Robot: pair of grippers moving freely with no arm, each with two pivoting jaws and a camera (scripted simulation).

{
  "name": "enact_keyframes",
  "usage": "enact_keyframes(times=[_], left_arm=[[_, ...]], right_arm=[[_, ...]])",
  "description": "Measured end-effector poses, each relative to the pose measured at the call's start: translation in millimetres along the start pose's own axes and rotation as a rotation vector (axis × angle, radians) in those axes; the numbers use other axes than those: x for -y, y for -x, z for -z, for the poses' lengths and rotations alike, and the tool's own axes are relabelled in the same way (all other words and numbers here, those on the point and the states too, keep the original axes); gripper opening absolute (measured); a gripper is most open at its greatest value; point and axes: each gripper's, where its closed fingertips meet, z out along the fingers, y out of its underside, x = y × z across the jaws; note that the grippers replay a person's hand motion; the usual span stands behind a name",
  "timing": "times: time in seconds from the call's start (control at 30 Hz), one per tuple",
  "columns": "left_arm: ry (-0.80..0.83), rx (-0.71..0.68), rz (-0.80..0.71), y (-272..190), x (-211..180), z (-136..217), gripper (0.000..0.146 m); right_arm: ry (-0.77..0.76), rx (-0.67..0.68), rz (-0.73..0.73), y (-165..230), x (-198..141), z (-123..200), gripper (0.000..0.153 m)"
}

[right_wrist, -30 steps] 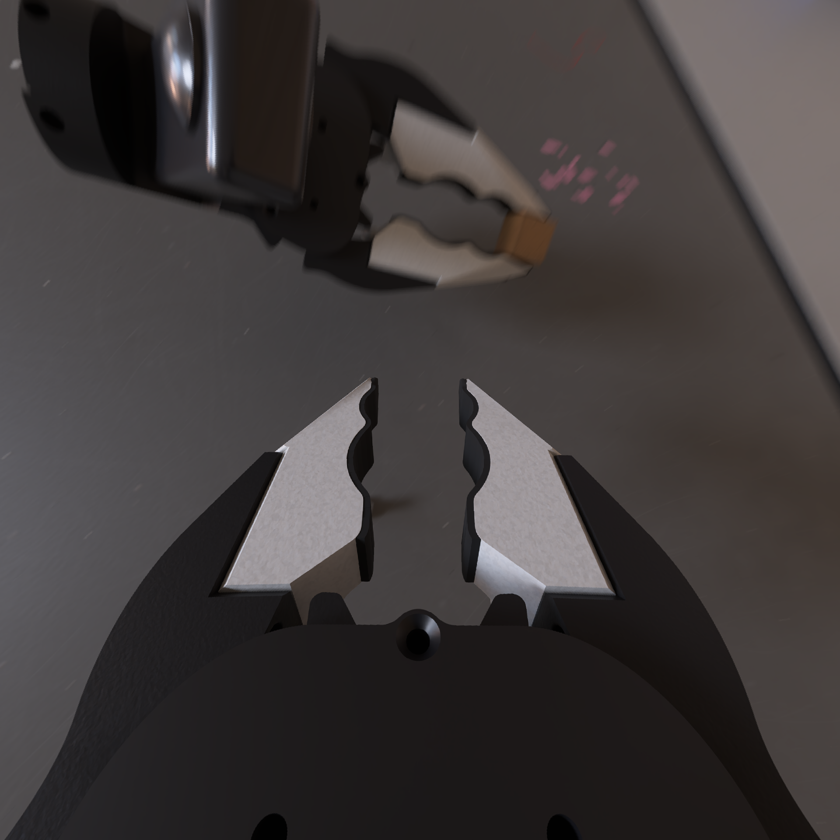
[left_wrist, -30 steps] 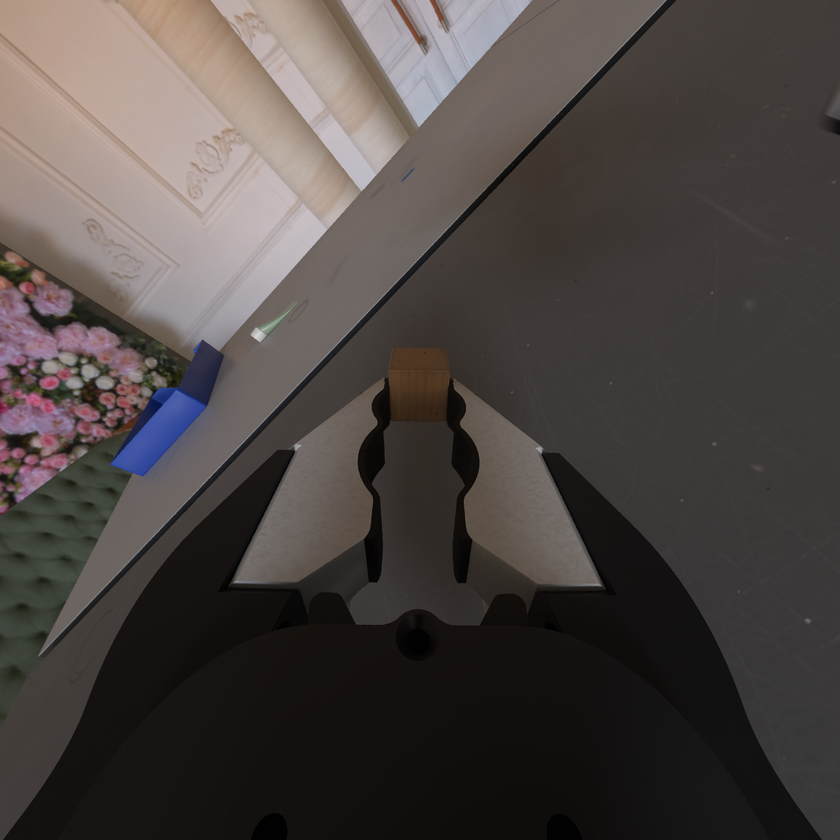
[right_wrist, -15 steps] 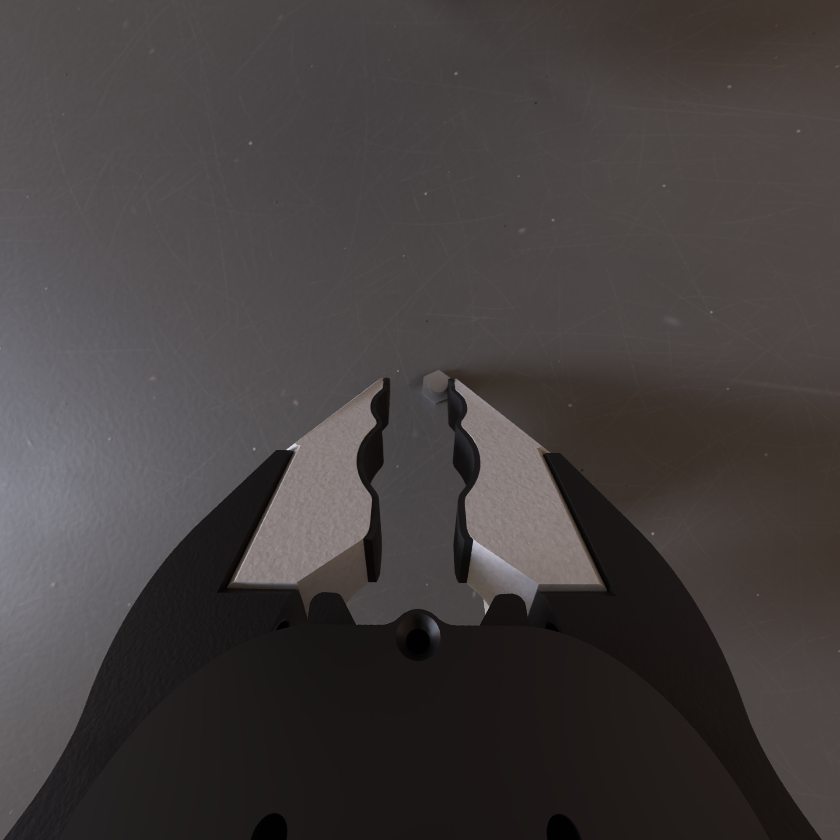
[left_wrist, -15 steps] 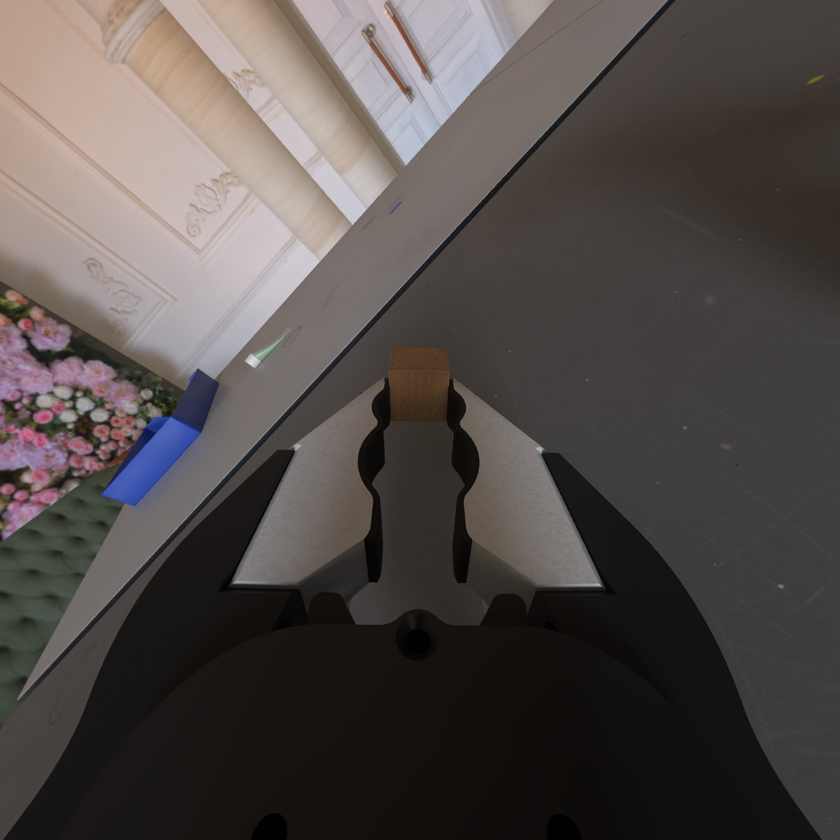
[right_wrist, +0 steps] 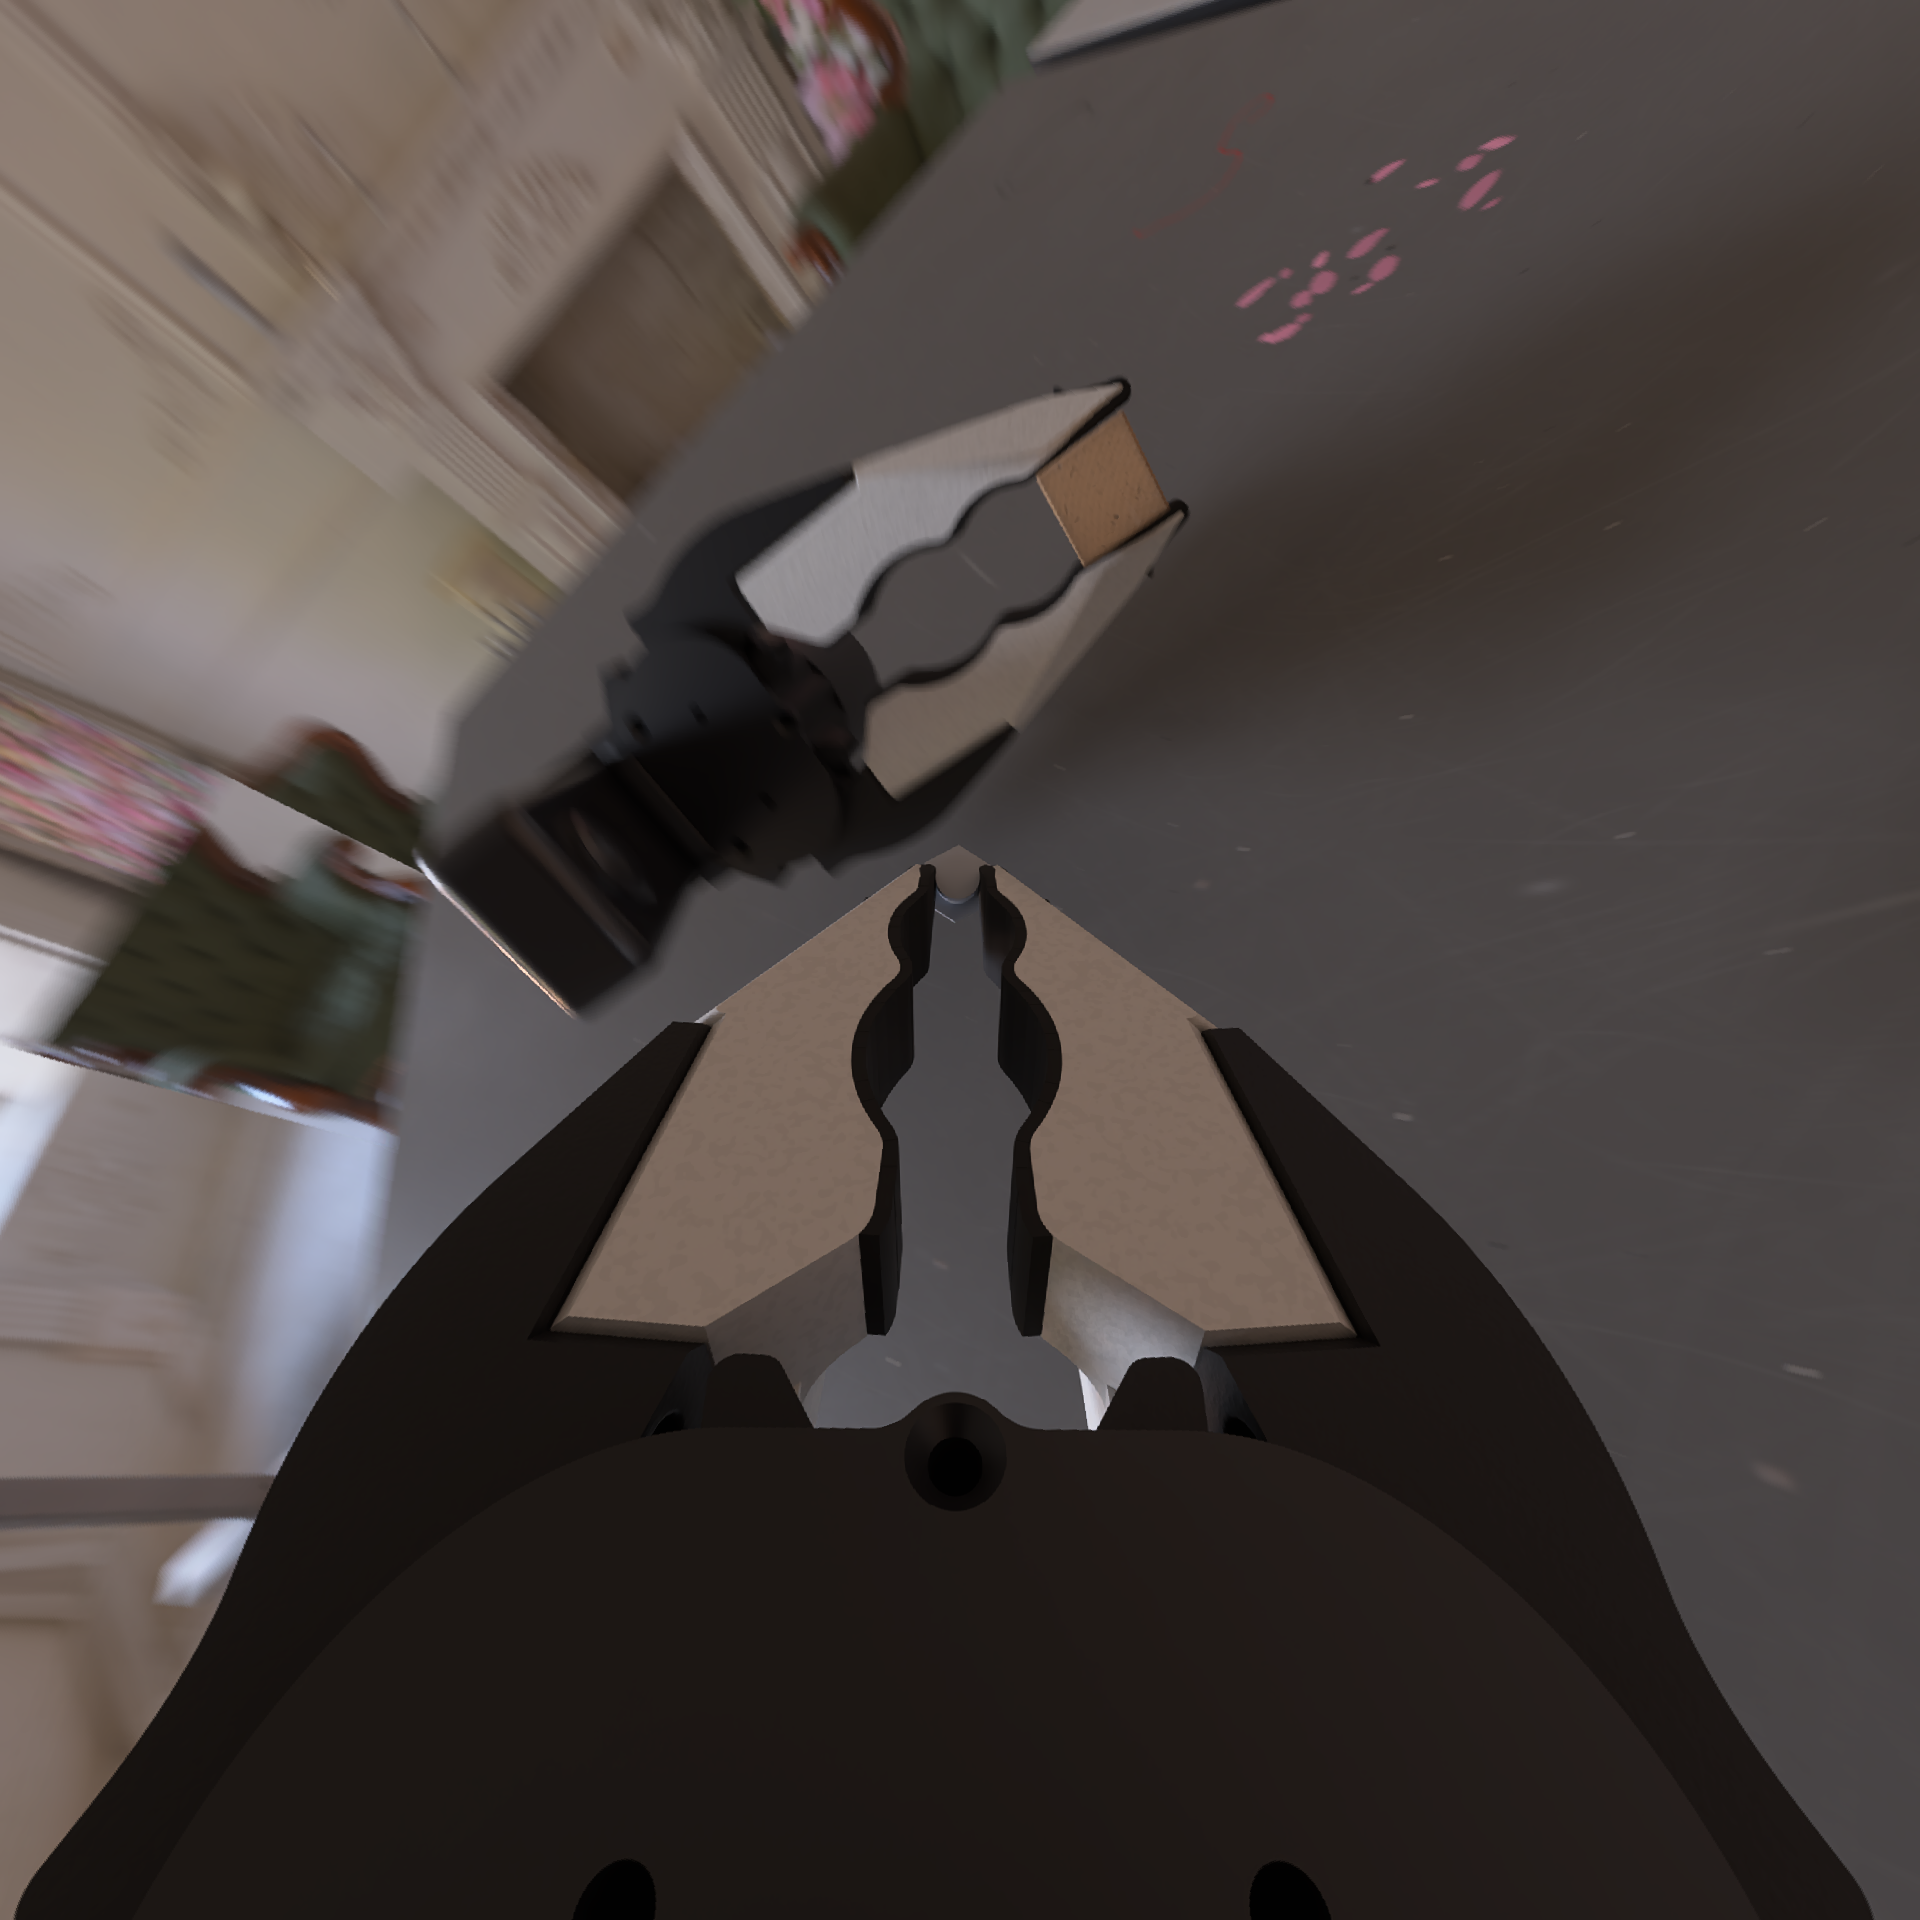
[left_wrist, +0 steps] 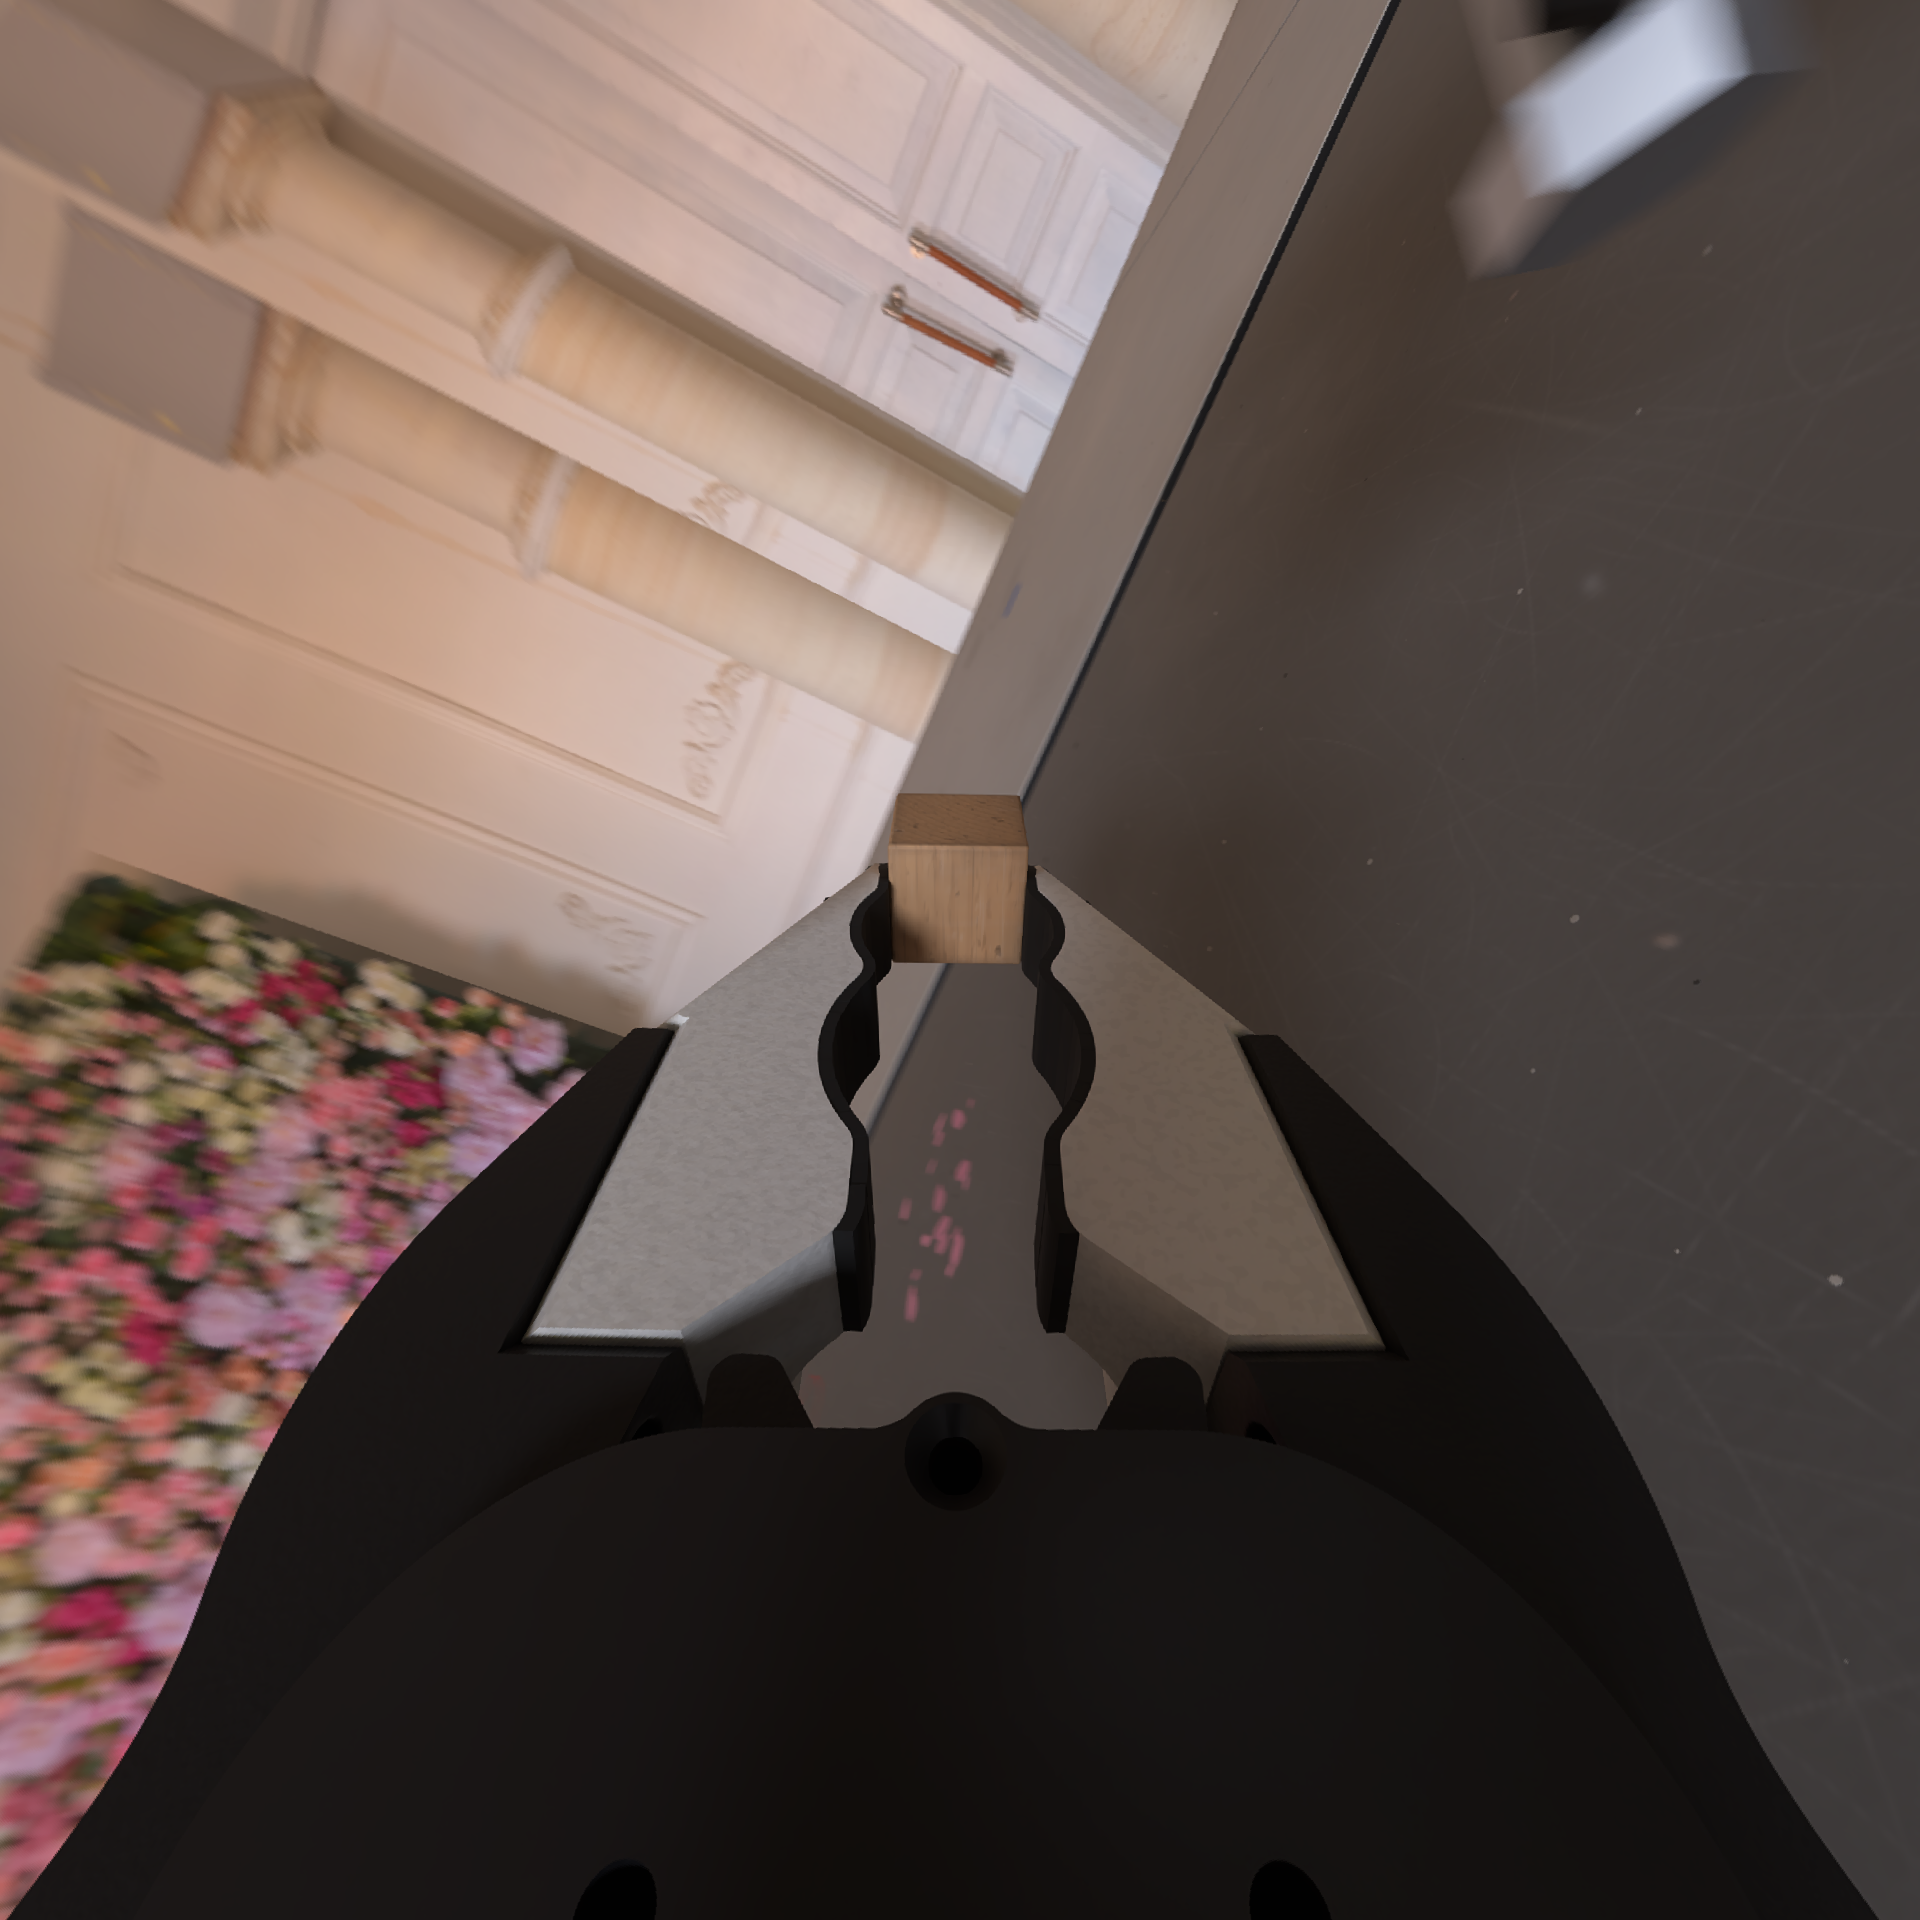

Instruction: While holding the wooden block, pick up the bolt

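Observation:
My left gripper (left_wrist: 958, 894) is shut on a small wooden block (left_wrist: 958, 891), held at the fingertips above the dark grey table (left_wrist: 1507, 935). It also shows in the right wrist view (right_wrist: 1127, 452), with the block (right_wrist: 1101, 488) between its tips. My right gripper (right_wrist: 958, 883) is shut on a small silver bolt (right_wrist: 958, 886), pinched at the very fingertips and lifted off the table (right_wrist: 1507, 935). Only the bolt's pale end shows between the pads.
The table edge (left_wrist: 1164, 582) runs diagonally past the block, with a cream panelled wall and a flower wall beyond. A blurred grey part of the other gripper (left_wrist: 1600, 145) is at top right. Pink marks (right_wrist: 1340, 281) lie on the table.
My right gripper closed on the bolt and lifted and tilted with it. My left gripper swung toward the table edge, still holding the block; the blue box left its view.

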Motion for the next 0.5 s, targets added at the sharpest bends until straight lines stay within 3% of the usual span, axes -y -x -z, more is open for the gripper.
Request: enact_keyframes(times=[0.2, 0.5], left_arm=[[-0.044, 0.086, -0.178, -2, 20, 5, 0.024], [-0.043, 0.131, -0.148, 9, 17, 8, 0.024]], right_arm=[[-0.128, 0.267, -0.387, 6, 8, 4, 0.008], [-0.161, 0.254, -0.437, -2, 8, 4, 0.008]])
